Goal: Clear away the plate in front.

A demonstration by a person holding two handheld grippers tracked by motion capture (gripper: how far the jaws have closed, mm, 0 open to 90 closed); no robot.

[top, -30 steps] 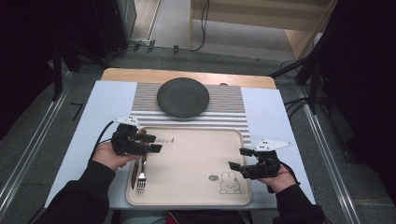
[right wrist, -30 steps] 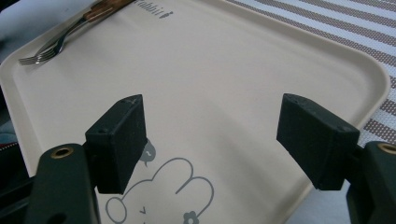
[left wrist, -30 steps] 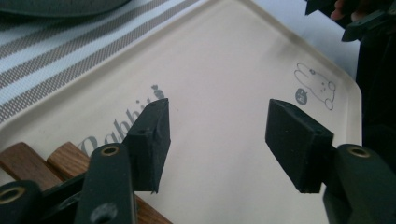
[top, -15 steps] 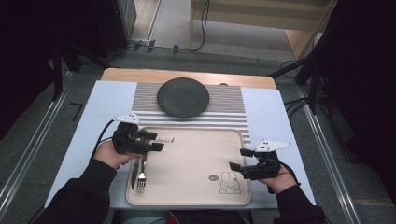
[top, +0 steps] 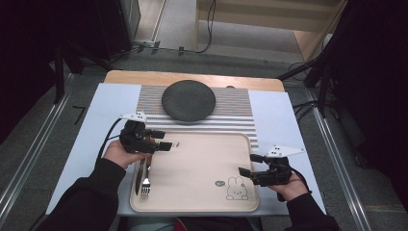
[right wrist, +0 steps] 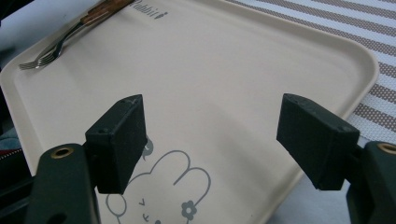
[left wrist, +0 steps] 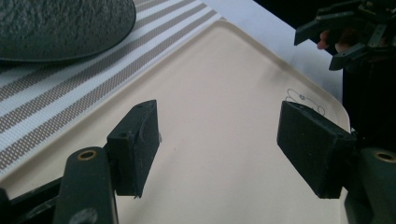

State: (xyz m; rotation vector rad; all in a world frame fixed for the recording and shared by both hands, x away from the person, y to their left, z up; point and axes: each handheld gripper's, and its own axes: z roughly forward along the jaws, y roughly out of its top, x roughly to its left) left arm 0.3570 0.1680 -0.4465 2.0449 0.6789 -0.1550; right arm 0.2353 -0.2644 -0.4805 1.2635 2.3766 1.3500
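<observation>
Grey floor and dark gear all around, with a pale blue table [top: 91, 130] in the middle that has a wooden strip along its far edge. On it sits a striped placemat [top: 235, 108], and a dark round plate [top: 188, 100] rests on the far part of that mat, pretty much centred.

Nearer the person is a beige tray [top: 192, 168], its far edge overlapping the mat. It's got a little rabbit drawing [top: 235, 187] at the near right corner and some small printed text at the far left. A fork [top: 145, 185] lies along the tray's left side, tines pointing toward the near edge, handle running away under the left hand.

Left gripper [top: 162, 144] hangs over the far left corner of the tray, just above the fork's handle end, pointing right across the tray. In the left gripper view its jaws are spread wide with nothing between them except bare tray, and you can see the plate's rim [left wrist: 60, 28] up at the top left.

Right gripper [top: 248, 166] is at the tray's right edge, close to the rabbit, pointing left. Its jaws are spread wide too, nothing pinched. The right gripper view looks across the tray with the rabbit [right wrist: 154, 186] right below the jaws and the fork [right wrist: 60, 39] way over at the far side.

Both hands come in from the near edge in dark sleeves, well apart from each other.
</observation>
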